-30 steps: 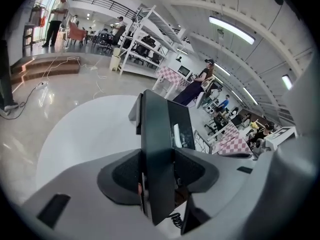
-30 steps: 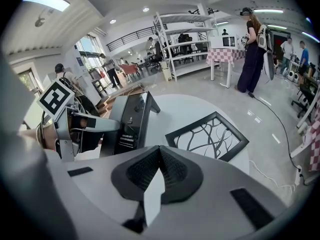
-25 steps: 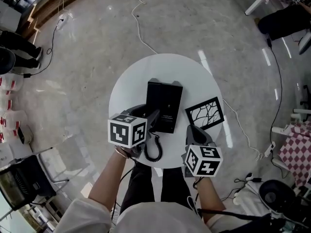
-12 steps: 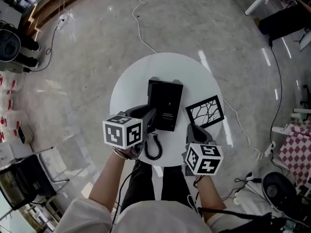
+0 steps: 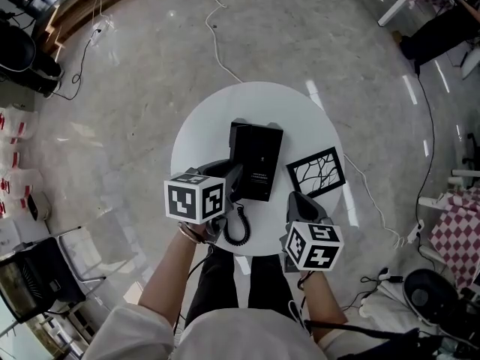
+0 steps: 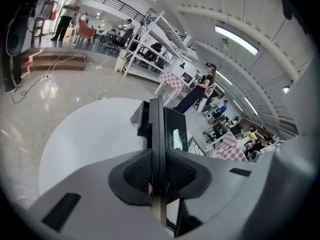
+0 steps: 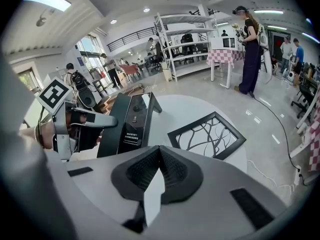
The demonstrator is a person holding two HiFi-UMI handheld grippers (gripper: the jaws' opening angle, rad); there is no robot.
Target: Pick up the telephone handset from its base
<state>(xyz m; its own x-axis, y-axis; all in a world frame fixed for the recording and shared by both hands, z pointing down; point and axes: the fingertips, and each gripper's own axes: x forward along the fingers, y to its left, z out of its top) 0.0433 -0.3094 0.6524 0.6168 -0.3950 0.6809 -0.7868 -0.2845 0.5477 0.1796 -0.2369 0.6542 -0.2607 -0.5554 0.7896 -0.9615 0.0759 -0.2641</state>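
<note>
Black handset (image 6: 157,129) is lying along the left edge of the base (image 5: 259,156), in the middle of the white table (image 5: 202,133), its long axis running away from the person. Left gripper (image 6: 158,174) is clamping it across its narrow width, both pads pressing on its sides, and is pointing down at a slant along that same axis. I cannot tell whether the handset is clearing its cradle; it is looking seated or barely off. Right gripper (image 7: 159,154) is hanging at the near right rim with its jaws together and nothing in them, beside the frame (image 5: 316,175) and well apart from the handset. So the left hand is doing the work, and the lift is probably calling for a straight rise off the base, with the coiled cord (image 5: 236,231) at the near end likely tugging back.
</note>
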